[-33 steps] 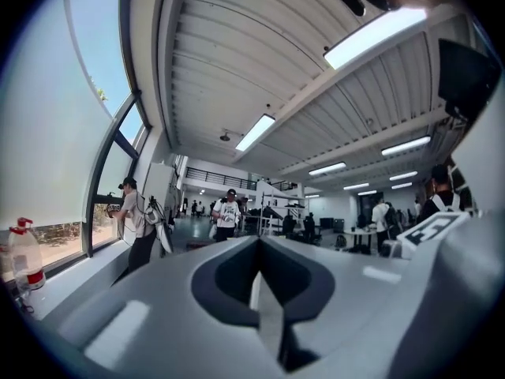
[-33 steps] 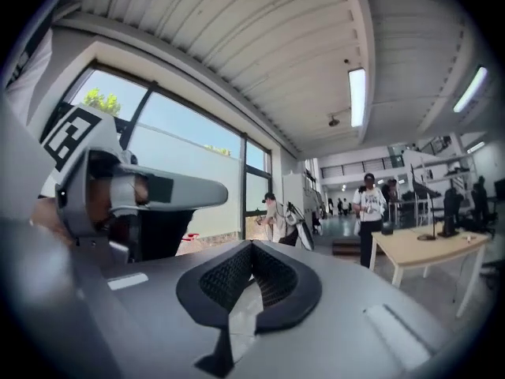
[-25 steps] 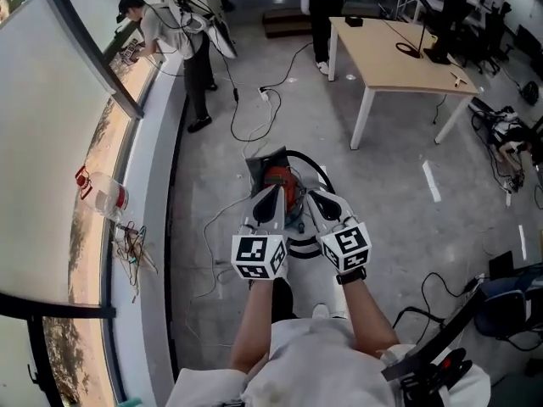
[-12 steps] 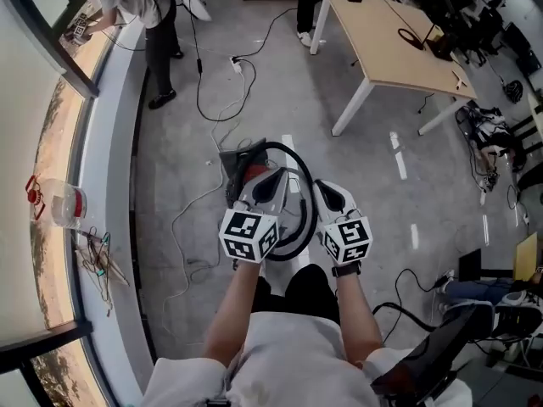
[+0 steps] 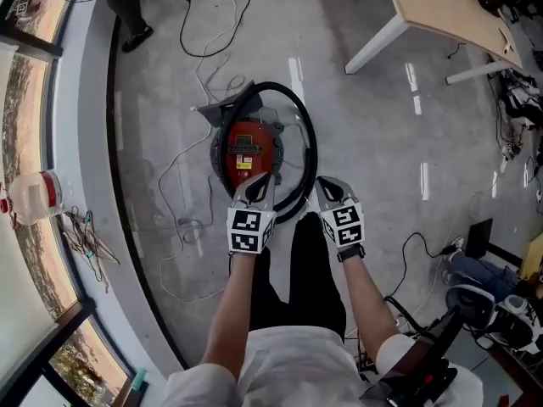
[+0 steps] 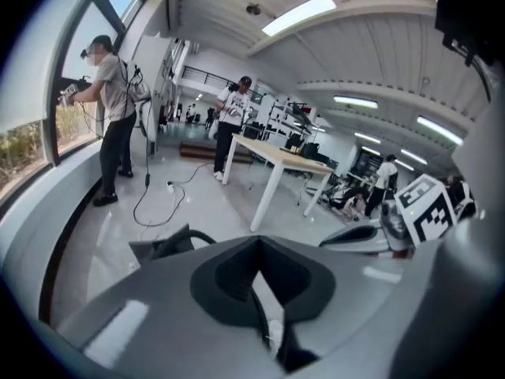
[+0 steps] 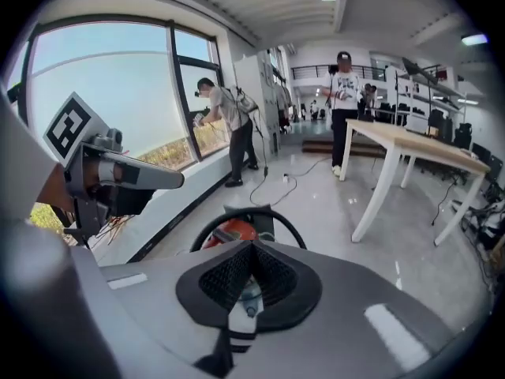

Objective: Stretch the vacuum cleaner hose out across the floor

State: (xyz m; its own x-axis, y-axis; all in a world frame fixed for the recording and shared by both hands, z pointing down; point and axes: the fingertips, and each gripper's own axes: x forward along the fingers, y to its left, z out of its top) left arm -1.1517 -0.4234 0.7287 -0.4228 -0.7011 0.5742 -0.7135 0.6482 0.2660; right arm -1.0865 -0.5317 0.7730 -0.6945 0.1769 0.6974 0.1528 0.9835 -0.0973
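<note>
**Head view.** The black ribbed hose [image 5: 310,142] lies looped round the red canister vacuum cleaner [image 5: 246,147] on the grey floor [image 5: 373,134], toward its window-side edge. Stretching has not begun. The left gripper [image 5: 258,181] and right gripper [image 5: 327,185] hover above it. The canister's yellow label is unreadable.

**Left gripper view.** Jaws pressed together, empty.

**Right gripper view.** Jaws likewise together and empty, with the hose loop beyond them.

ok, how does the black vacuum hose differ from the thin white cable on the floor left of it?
Thickness: the hose is fat and black; the cable is thin and pale.
Pose: the hose curls in one tight arc round the red vacuum cleaner; the cable wanders in loose bends beside it.
Shared: both lie on the floor, and neither is held. The left gripper and the right gripper are shut and empty.
</note>
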